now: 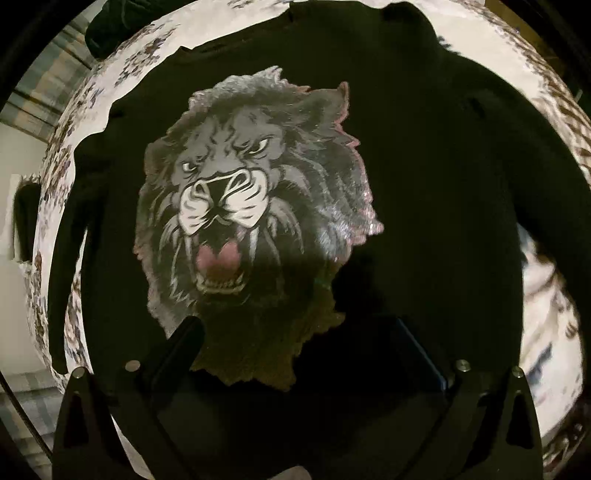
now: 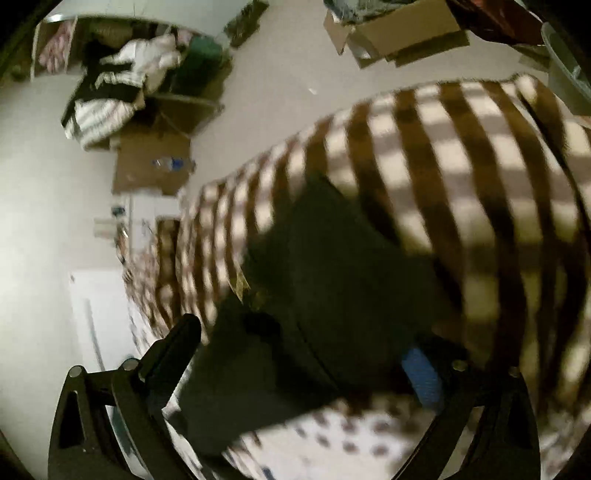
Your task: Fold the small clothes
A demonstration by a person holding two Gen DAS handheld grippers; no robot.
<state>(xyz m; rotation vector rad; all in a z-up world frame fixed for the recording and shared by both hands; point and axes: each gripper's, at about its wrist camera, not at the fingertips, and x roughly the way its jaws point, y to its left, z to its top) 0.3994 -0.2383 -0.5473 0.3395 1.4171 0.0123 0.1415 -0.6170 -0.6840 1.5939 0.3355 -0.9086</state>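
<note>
Matt black cloth shirt (image 1: 424, 155), glossy print (image 1: 251, 206)

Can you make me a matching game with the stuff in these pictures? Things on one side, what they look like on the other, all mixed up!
Things:
1. black sweater
2. lion print
3. checked blanket
4. cardboard boxes

Looks:
A. brown and cream squares
B. grey, mouth wide open
C. on the floor, flaps open
D. spread flat on flowered bedding

Pairs: 1-D, 2-B, 3-A, 4-C

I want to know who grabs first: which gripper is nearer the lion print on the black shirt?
Left. The left gripper hangs open right over the lion print; the right gripper, open, faces plain black shirt, print unseen.
</note>
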